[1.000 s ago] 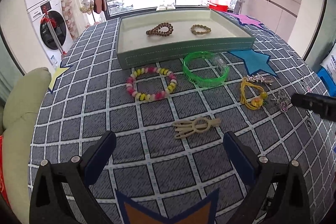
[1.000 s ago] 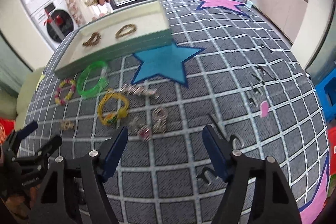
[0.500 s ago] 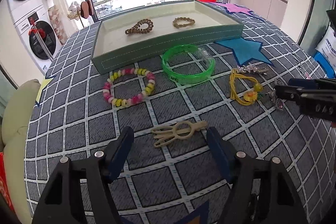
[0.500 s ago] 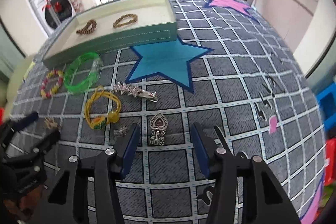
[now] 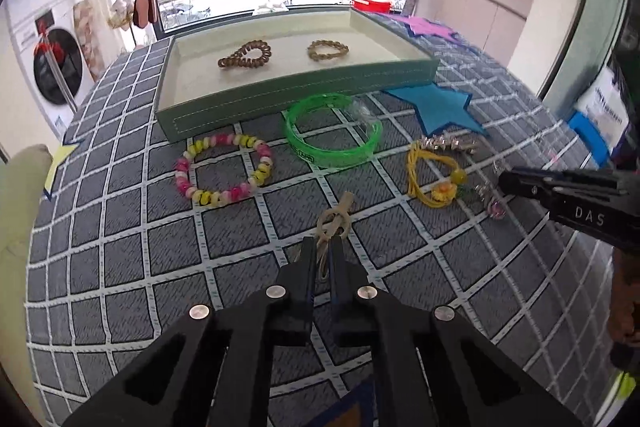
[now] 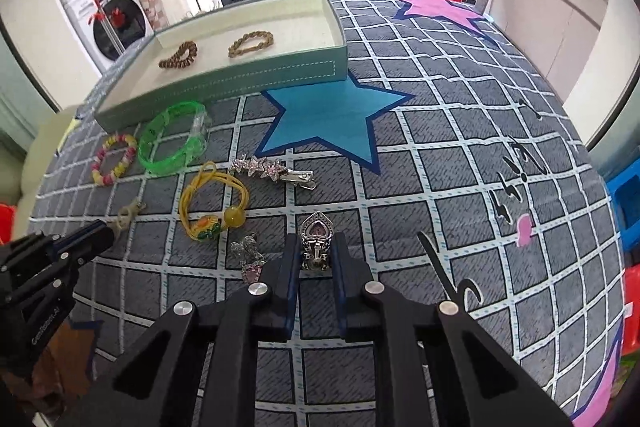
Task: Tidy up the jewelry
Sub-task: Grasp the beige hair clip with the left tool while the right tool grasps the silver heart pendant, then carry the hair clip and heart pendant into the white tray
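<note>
My left gripper (image 5: 323, 255) is shut on the near end of a beige hair clip (image 5: 338, 217), which lies on the checked cloth and points away from me. My right gripper (image 6: 315, 261) has its jaws closing, and the pads touch both sides of a silver heart-shaped clip (image 6: 316, 233) on the cloth. A green tray (image 5: 296, 95) stands beyond, holding two brown hair ties (image 5: 245, 55). In the right wrist view the left gripper (image 6: 108, 227) shows at the left edge with the beige hair clip (image 6: 128, 215) at its tip.
On the cloth before the tray lie a pink-and-yellow beaded bracelet (image 5: 262, 171), a green bangle (image 5: 312, 155), a yellow hair tie (image 5: 434, 193), a star clip (image 6: 264, 167) and a small pink-stone piece (image 6: 250, 261). A washing machine stands at the left and a window behind.
Both pairs of jaws have come together from wide apart. The left closed on the beige clip, which swung to point away. The right moved up to the heart clip and closed around it.
</note>
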`<state>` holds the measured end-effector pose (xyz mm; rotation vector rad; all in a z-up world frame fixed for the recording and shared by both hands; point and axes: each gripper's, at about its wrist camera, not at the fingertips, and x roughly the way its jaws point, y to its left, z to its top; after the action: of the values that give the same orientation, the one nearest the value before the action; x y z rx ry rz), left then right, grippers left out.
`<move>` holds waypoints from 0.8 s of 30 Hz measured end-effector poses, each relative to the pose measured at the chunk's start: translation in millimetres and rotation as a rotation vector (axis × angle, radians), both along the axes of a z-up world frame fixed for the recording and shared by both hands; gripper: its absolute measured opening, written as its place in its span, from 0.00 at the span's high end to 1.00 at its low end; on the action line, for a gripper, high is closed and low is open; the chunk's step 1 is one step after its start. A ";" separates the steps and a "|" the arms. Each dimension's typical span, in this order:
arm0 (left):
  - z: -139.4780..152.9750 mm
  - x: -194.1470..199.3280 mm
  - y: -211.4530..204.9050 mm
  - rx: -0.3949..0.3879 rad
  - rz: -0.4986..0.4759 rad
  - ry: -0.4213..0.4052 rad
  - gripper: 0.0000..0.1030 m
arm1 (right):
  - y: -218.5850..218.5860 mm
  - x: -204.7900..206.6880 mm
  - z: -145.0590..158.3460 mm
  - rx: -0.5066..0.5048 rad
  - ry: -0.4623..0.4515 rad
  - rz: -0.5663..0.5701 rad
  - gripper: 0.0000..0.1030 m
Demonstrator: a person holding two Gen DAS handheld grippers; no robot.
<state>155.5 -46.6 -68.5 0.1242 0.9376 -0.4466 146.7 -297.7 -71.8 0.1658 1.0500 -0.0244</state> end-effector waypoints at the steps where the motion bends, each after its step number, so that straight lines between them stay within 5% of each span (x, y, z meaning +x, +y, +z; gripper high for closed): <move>1: 2.5 0.2 3.0 -0.022 0.005 0.005 0.81 | -1.5 -0.9 1.7 0.010 -0.003 -0.001 0.84; 7: 16.2 -2.6 12.5 -0.069 0.012 -0.005 0.81 | -6.7 -7.1 15.0 0.052 -0.037 0.000 0.84; 13: 23.3 -10.3 3.8 0.023 0.025 -0.096 0.80 | -7.3 -9.7 19.3 0.086 -0.045 0.006 0.84; 17: 23.9 -7.9 4.4 0.009 0.022 -0.080 0.79 | -8.0 -12.3 20.6 0.108 -0.049 0.004 0.84; 18: 24.1 -7.3 5.3 0.004 0.019 -0.074 0.50 | -8.4 -12.7 21.0 0.113 -0.051 0.003 0.84; 19: 24.1 -7.2 6.2 0.006 0.022 -0.066 0.00 | -8.7 -13.2 21.5 0.118 -0.053 0.003 0.84; 24: 23.8 -3.7 4.0 0.033 0.020 -0.109 0.00 | -10.5 -15.4 25.2 0.129 -0.065 0.001 0.84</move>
<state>151.8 -42.7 -44.7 0.1672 0.8386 -0.4025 131.3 -308.2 -46.6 0.2811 0.9872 0.0496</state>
